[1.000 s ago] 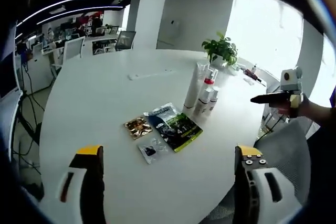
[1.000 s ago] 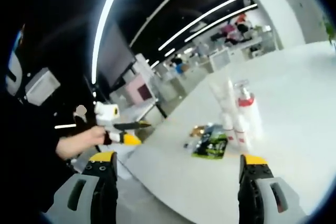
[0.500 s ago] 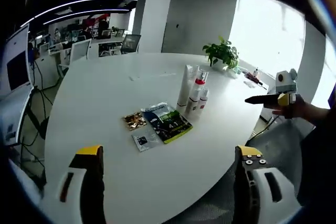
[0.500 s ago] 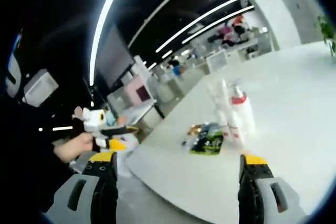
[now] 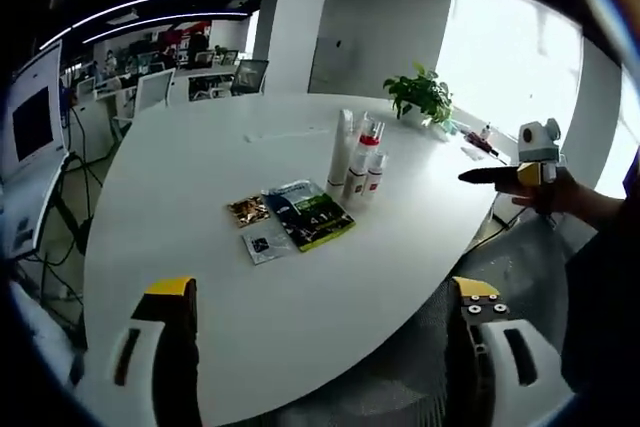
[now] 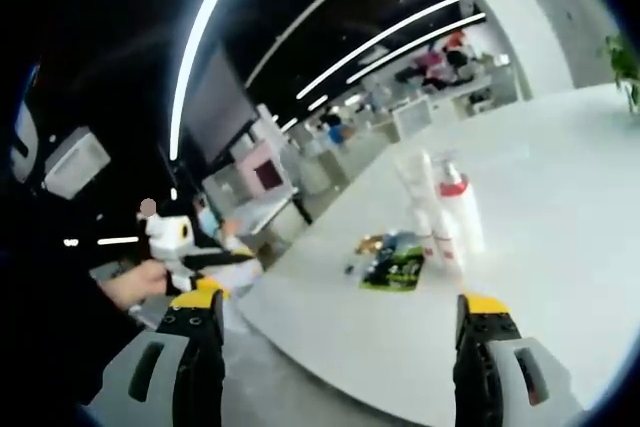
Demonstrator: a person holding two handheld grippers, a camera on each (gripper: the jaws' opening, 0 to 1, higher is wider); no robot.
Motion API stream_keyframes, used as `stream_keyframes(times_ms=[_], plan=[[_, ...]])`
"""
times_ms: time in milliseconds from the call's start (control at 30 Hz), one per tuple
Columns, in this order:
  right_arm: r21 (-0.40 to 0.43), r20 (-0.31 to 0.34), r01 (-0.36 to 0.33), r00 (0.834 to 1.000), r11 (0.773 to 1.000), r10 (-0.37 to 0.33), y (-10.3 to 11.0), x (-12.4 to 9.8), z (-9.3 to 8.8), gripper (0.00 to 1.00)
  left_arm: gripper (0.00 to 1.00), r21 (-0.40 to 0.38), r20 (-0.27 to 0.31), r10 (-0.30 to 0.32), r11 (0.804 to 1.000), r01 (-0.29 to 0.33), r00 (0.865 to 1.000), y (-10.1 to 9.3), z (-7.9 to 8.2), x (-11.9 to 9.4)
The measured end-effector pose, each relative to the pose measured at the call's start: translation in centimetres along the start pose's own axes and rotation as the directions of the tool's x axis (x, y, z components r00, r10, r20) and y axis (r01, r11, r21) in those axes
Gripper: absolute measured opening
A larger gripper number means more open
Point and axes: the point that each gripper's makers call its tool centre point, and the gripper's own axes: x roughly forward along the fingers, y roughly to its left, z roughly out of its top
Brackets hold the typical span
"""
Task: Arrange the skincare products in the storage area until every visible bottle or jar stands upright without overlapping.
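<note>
Bottles: a tight cluster of upright white bottles (image 5: 352,162) near the middle of the worktop, at about 12 o'clock from the left claw; one has a red collar under its pump (image 6: 455,187). Whether they touch each other, I cannot tell.
Packets: a dark green-and-blue packet (image 5: 308,213) lies flat just at the bottles' 7 o'clock in the left gripper view, with a small gold packet (image 5: 247,210) and a small clear one (image 5: 263,244) beside it.
Worktop: white and rounded (image 5: 200,177), carrying everything above.
Plant: a green potted plant (image 5: 420,95) at the far edge, about 1 o'clock.
Left claw: (image 5: 325,347) jaws spread wide, gripping nothing, held off the near edge.
Right claw: (image 6: 340,352) jaws spread wide, gripping nothing, well apart from the bottles.
Hands: one hand (image 5: 550,192) holds the right claw at 3 o'clock in the left gripper view; the other hand (image 6: 135,282) holds the left claw at 9 o'clock in the right gripper view.
</note>
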Motion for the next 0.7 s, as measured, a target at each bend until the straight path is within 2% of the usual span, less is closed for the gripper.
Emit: stream_keyframes(times_ms=[133, 467, 700], plan=[[0.001, 0.002, 0.007, 1.000, 1.000, -0.007, -0.2, -0.1, -0.2, 0.99, 0.99, -0.016, 0.014, 0.004, 1.000, -0.004, 1.000, -0.3, -0.3, -0.1], [-0.006, -0.001, 0.022, 1.000, 1.000, -0.022, -0.7, -0.5, -0.5, 0.99, 0.99, -0.006, -0.006, 0.008, 1.000, -0.008, 1.000, -0.5, -1.3, -0.4], [-0.049, -0.044, 0.047, 0.998, 0.998, -0.049, -1.2, -0.5, -1.4, 0.99, 0.99, -0.012, -0.005, 0.016, 1.000, -0.016, 1.000, -0.4, -1.7, -0.6]])
